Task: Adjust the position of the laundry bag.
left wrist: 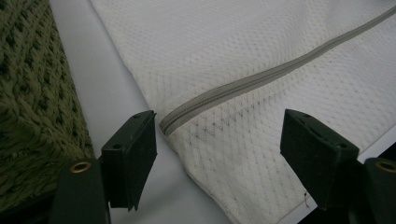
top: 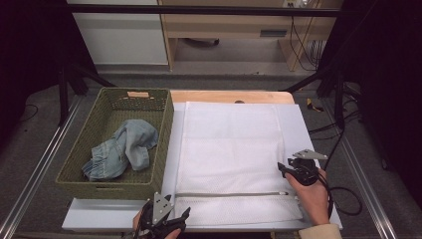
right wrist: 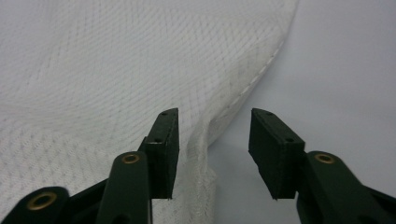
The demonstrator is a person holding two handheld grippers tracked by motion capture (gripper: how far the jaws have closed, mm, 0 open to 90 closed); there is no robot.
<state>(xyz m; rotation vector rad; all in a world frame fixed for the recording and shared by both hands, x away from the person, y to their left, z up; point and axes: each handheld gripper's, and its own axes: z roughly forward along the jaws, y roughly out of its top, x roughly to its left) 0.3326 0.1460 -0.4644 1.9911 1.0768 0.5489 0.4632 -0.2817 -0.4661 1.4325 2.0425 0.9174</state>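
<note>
On the tabletop [top: 119, 211], white mesh bag [top: 234, 149] lying flat, left gripper [top: 166, 219] fingers apart at zipper [top: 231, 194] end, right gripper [top: 291, 167] fingers apart astride bag's edge, denim [top: 122, 149] in green basket [top: 161, 149].

Camera placement over the bench [top: 124, 211]

The bench is viewed from above, facing forward and down; the white mesh bag [top: 229, 154] is seen close along each gripper's jaws, shared by all views.

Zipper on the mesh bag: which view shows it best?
Left gripper view: the zipper runs close and sharp, its closed end between the open jaws. High view shows its whole length, but small. Right gripper view catches the mesh bag edge instead.
</note>
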